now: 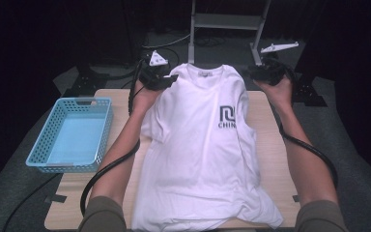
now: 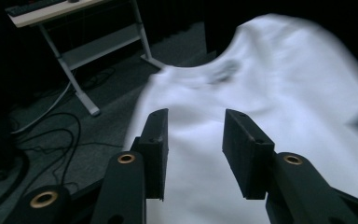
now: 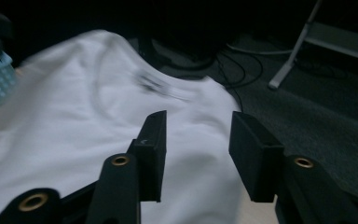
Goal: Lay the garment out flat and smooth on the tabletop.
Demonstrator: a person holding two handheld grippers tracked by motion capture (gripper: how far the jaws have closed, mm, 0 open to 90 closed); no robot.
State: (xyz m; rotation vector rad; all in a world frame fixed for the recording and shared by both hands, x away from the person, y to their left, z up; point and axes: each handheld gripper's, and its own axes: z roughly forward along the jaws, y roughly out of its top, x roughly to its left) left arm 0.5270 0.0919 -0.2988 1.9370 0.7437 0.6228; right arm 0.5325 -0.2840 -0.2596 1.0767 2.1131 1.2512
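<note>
A white T-shirt (image 1: 200, 145) with a dark chest logo lies front up along the wooden table (image 1: 265, 145), collar at the far end. My left gripper (image 1: 160, 77) hovers at the shirt's left shoulder. In the left gripper view its jaws (image 2: 195, 154) stand open over the white cloth (image 2: 270, 93), with nothing between them. My right gripper (image 1: 265, 72) is at the right shoulder. Its jaws (image 3: 196, 154) are open above the shirt (image 3: 74, 116) near the collar, gripping nothing.
A light blue plastic basket (image 1: 72, 133) stands on the table's left side. A metal stand (image 1: 224, 29) rises on the floor beyond the far edge, with cables around it. Dark mats surround the table.
</note>
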